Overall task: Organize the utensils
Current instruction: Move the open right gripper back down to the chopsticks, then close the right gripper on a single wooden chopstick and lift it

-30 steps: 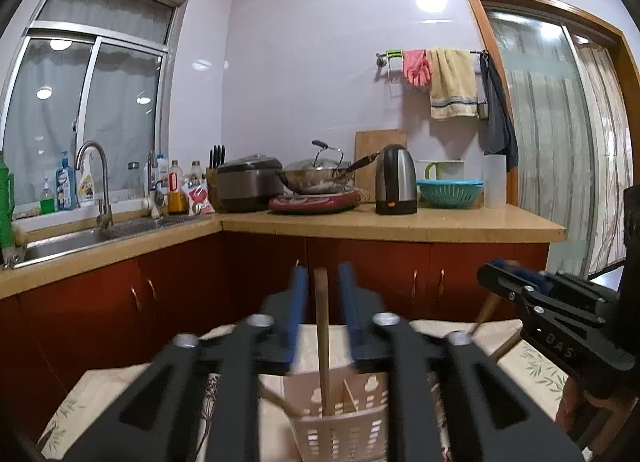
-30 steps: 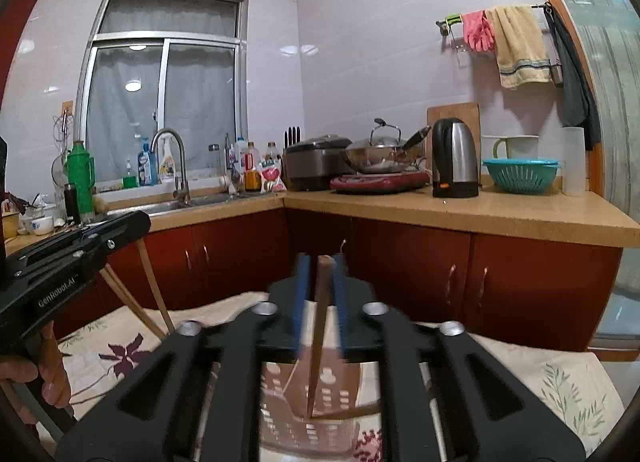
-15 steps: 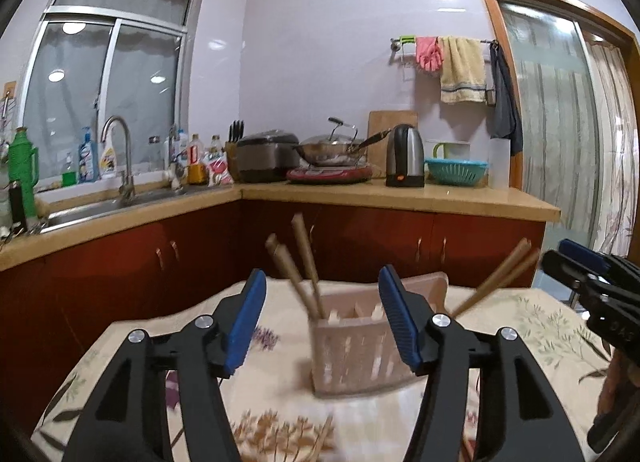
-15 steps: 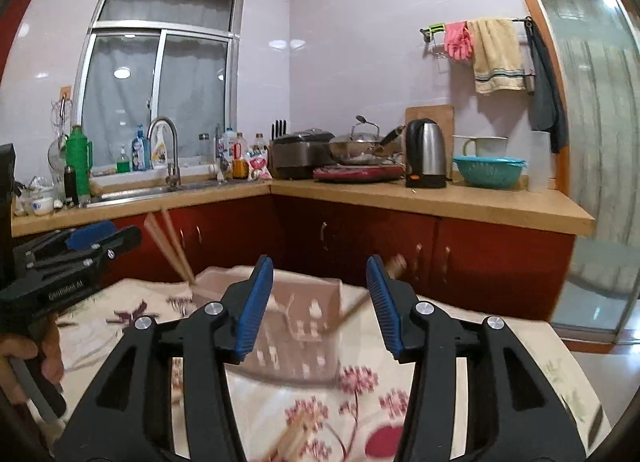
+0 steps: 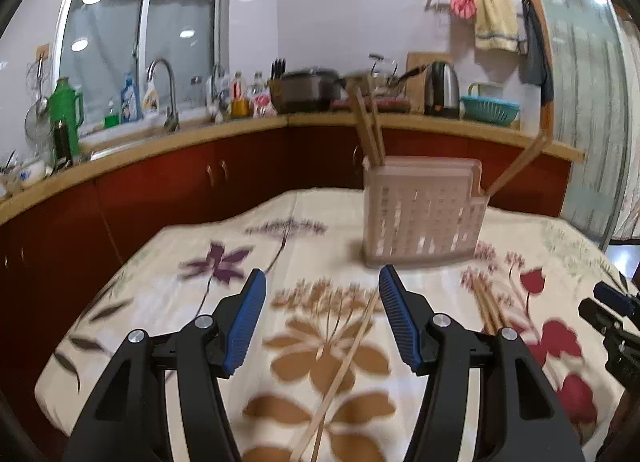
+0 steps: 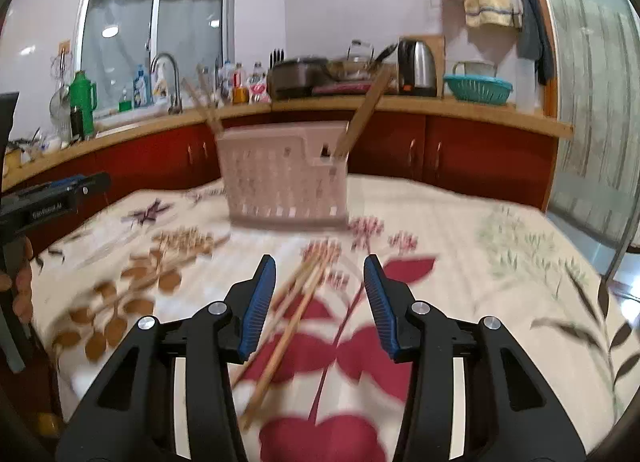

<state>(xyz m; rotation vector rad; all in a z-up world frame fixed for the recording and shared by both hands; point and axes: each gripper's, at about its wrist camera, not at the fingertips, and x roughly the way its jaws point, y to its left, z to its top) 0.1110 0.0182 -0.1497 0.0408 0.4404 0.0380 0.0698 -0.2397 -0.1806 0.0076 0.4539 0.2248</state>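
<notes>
Chopsticks (image 5: 340, 374) lie loose on the flowered tablecloth (image 5: 192, 262), a thin pair running from the bottom of the left wrist view toward 1 o'clock, right under the left gripper (image 5: 322, 282). That claw is spread wide, with nothing pinched between its blue pads (image 5: 244, 322). In the right wrist view a bundle of chopsticks (image 6: 288, 318) lies on the cloth under the right gripper (image 6: 320, 266), pointing toward 1 o'clock. That claw's jaws are closing, but they are still apart and do not press on anything; the sticks lie below the gap, nearer the left pad. From the left wrist view the same bundle (image 5: 486, 306) shows at 3 o'clock of the left claw, near the other gripper's tip at the right edge. A little farther, at 12 o'clock, a pinkish plastic utensil basket (image 5: 420, 214) with holes in its walls stands upright on the cloth. Two chopsticks (image 5: 368, 126) stick up from its left end, and one chopstick (image 5: 516, 166) leans out of its right end toward 1 o'clock. Behind the table runs a wooden counter (image 5: 420, 122) on red cabinets, with a kettle (image 5: 442, 88), a teal colander (image 5: 490, 108) and a sink tap (image 5: 164, 90).
</notes>
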